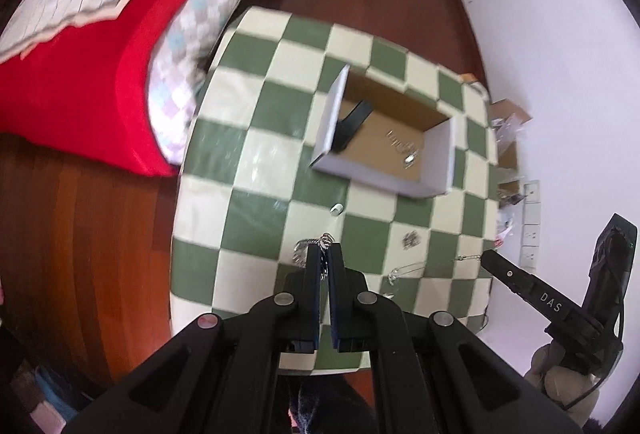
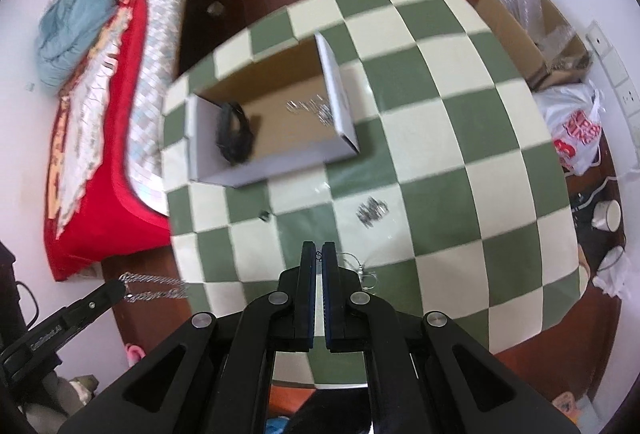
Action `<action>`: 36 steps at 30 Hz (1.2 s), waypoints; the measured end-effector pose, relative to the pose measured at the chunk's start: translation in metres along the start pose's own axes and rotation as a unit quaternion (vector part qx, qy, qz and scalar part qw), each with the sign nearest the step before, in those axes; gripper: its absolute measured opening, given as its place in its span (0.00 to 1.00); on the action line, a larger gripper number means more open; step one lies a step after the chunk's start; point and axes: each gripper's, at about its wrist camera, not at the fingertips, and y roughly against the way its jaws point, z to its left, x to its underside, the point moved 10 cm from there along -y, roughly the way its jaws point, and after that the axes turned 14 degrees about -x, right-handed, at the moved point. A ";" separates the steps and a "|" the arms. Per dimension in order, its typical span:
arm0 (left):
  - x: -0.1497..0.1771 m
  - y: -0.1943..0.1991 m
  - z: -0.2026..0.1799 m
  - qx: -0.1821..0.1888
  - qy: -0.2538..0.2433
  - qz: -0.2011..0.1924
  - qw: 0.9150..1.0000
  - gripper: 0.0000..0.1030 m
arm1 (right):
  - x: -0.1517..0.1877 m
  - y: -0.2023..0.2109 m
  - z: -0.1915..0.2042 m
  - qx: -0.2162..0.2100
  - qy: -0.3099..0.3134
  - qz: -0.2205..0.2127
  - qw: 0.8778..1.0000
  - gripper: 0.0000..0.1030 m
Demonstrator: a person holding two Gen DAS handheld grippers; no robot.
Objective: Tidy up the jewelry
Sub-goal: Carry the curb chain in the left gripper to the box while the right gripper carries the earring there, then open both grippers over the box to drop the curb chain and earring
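An open cardboard box [image 1: 436,158] [image 2: 340,94] sits on the green and cream checked table [image 1: 248,138] [image 2: 460,138]. It holds a black band [image 1: 352,126] [image 2: 234,134] and a silver chain [image 1: 404,148] [image 2: 308,108]. My left gripper [image 1: 325,250] is shut on a thick silver chain [image 1: 310,246], which hangs from its tips in the right wrist view [image 2: 156,286]. My right gripper [image 2: 319,250] is shut on a thin silver necklace [image 2: 360,270], which trails over the table in the left wrist view [image 1: 412,268]. A small ring [image 1: 336,209] [image 2: 264,215] and a dark chain heap [image 1: 409,239] [image 2: 372,212] lie loose.
A bed with a red cover [image 1: 80,74] [image 2: 100,174] stands left of the table. A cardboard box with plastic wrap [image 2: 528,18] and a white bag [image 2: 572,130] lie on the floor at the right. A wall with sockets [image 1: 530,226] is close on the right.
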 end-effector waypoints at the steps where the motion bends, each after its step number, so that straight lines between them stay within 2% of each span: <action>1: -0.005 0.006 -0.004 0.003 -0.004 -0.007 1.000 0.01 | -0.004 0.004 0.006 -0.005 0.003 -0.003 1.000 0.02; 8: -0.041 0.037 -0.033 0.031 -0.022 -0.053 0.998 0.01 | -0.044 0.049 0.059 -0.044 0.043 -0.040 0.997 0.02; 17: -0.092 0.059 -0.067 0.060 -0.038 -0.091 0.993 0.01 | -0.098 0.101 0.122 -0.085 0.092 -0.081 0.989 0.03; 24: -0.107 0.027 -0.084 0.080 -0.037 -0.060 0.994 0.01 | -0.124 0.097 0.135 -0.087 0.108 -0.080 0.987 0.03; 31: -0.097 -0.034 -0.093 0.070 -0.045 -0.010 0.996 0.01 | -0.125 0.058 0.108 -0.074 0.089 -0.050 0.992 0.03; 36: -0.099 -0.062 -0.100 0.069 -0.043 0.012 0.997 0.01 | -0.121 0.032 0.088 -0.069 0.072 -0.029 0.995 0.03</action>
